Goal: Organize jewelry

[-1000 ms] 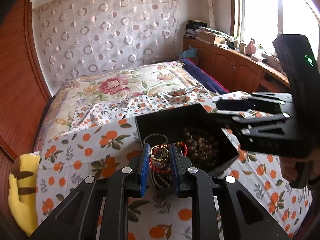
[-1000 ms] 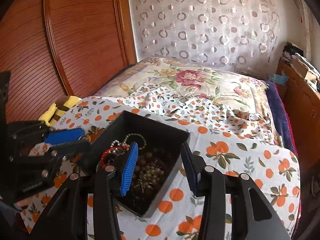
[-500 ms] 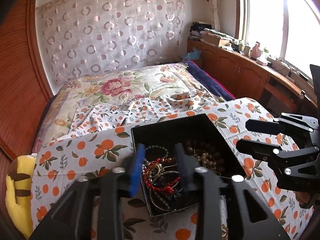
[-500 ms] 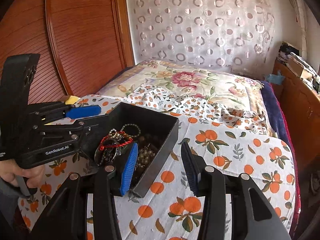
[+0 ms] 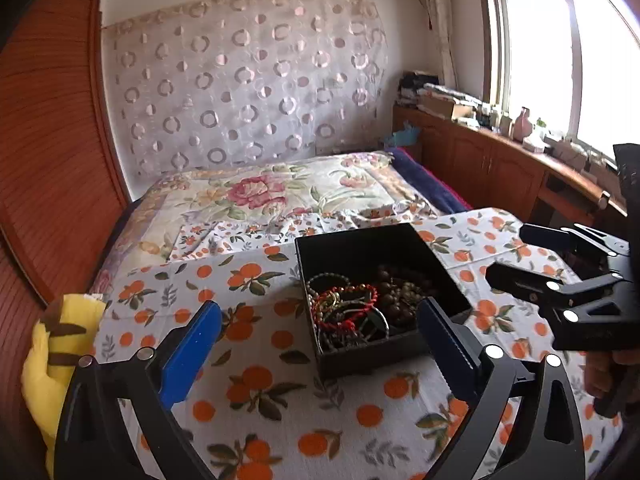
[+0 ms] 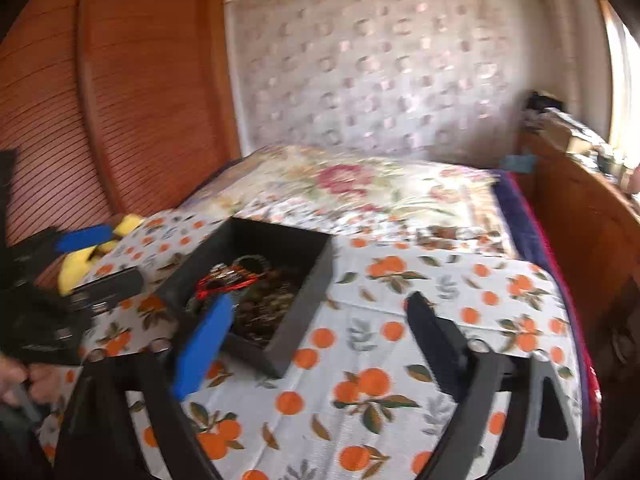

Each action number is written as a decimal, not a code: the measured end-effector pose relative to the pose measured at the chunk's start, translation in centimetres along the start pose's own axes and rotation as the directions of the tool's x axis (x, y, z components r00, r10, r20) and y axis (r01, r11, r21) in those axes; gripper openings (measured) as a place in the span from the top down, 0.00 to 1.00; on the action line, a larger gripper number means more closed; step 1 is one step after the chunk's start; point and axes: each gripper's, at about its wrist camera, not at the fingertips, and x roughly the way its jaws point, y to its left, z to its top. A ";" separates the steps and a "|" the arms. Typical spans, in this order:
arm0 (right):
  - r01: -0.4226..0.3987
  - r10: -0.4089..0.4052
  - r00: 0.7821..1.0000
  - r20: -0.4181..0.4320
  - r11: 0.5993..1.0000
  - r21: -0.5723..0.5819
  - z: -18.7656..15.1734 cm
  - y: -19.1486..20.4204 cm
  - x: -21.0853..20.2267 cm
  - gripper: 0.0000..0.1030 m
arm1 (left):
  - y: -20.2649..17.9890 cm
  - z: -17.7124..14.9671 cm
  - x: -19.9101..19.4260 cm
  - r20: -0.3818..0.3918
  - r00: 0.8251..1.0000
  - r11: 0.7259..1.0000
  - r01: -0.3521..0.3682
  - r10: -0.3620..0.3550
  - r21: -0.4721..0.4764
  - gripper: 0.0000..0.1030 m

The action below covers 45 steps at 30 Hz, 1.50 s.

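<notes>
Since a second ago the left gripper (image 5: pixel 320 344) has let go of the bracelets and pulled back from the black box (image 5: pixel 440 276); its jaws are opening wide, with nothing clamped between them. The right gripper (image 6: pixel 320 332) also is opening, its fingers far apart and empty. The box stands on the bed cover (image 5: pixel 256 360) near its front edge. The jewelry (image 5: pixel 352 312) lies tangled inside.
</notes>
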 end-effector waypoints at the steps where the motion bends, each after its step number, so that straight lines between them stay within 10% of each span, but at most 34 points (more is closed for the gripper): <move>1: 0.017 -0.017 1.000 0.004 1.000 0.009 -0.1 -0.2 -0.2 0.05 | 0.1 -0.1 -0.5 0.004 1.000 1.000 0.009 -0.009 -0.007 0.08; 24: 0.036 -0.056 0.982 0.183 0.993 0.112 -4.0 2.1 -12.1 0.02 | -1.6 -3.7 -9.0 0.062 0.994 0.995 -0.088 0.091 -0.045 0.08; 45: 0.052 -0.066 0.983 0.169 0.995 0.084 -5.4 3.7 -12.0 0.02 | -0.9 -5.0 -9.5 0.061 0.994 0.993 -0.088 0.093 -0.083 0.08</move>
